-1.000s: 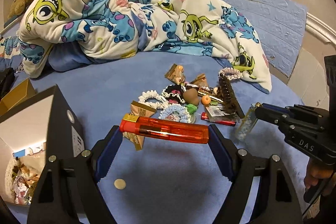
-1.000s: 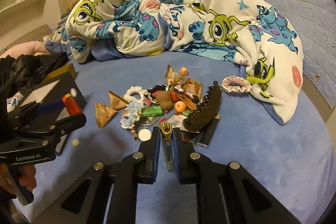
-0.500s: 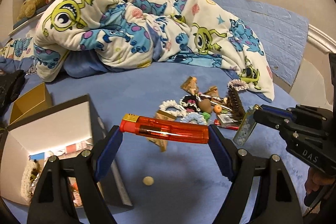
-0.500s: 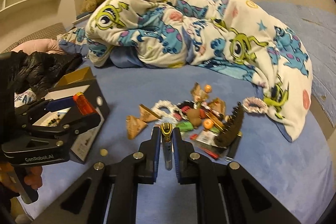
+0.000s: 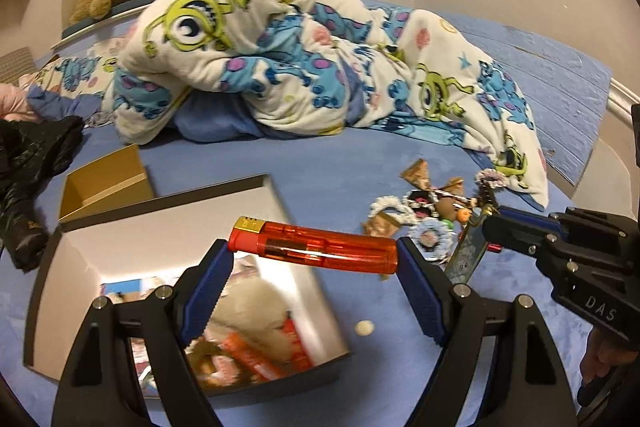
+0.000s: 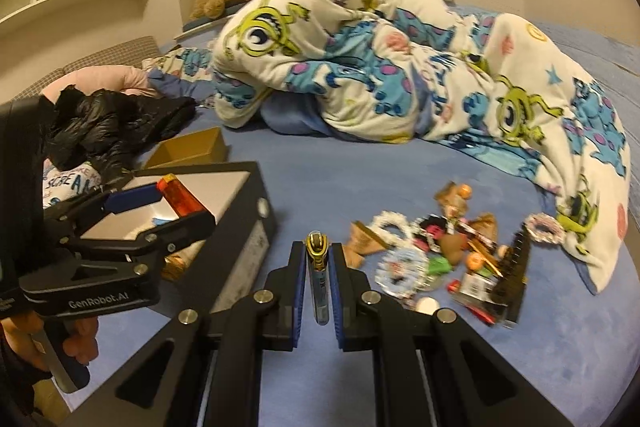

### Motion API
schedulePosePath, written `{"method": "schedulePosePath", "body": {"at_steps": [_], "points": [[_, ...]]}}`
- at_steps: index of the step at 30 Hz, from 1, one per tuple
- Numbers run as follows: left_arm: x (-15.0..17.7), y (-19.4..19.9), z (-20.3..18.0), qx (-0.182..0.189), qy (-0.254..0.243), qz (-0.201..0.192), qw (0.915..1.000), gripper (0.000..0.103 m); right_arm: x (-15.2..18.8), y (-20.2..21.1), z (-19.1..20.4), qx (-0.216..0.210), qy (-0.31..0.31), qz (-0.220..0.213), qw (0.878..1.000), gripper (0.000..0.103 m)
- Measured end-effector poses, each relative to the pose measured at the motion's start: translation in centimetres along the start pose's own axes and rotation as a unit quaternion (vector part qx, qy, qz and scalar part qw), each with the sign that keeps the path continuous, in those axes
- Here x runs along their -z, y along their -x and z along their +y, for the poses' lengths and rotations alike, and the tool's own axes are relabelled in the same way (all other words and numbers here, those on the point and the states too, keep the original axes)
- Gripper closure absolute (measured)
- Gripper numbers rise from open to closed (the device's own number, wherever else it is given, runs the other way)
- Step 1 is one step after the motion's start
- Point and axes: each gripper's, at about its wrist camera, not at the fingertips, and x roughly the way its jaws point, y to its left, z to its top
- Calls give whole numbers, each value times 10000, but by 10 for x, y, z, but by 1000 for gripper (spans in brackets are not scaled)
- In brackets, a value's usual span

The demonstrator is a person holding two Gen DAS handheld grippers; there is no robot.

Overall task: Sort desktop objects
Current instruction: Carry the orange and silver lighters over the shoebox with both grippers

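Left gripper (image 5: pixel 314 259) grasps a translucent orange lighter (image 5: pixel 316 249) endwise, gold-capped; right gripper (image 6: pixel 319 283) pinches a slim clear lighter (image 6: pixel 319 277).

Beside the matt grey box (image 5: pixel 248 211), the orange lighter (image 5: pixel 320 247) looks glossy translucent plastic (brassy metal cap); behind, a fleecy printed blanket (image 5: pixel 304 59).

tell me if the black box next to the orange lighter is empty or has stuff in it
Has stuff in it. The open black box shows wrappers and a pale fluffy item on its bottom, seen under the orange lighter.
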Motion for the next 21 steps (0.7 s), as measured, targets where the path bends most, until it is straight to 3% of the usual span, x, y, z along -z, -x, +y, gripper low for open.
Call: {"method": "schedulePosePath", "body": {"at_steps": [13,21], "points": [[28,32,113,-603,422,33,9973,20,-28,-27,101,-732,251,-79,9970,91],[56,24,149,-777,692,211,9943,20,-23,-60,146,-1092,342,166,9933,91]]}}
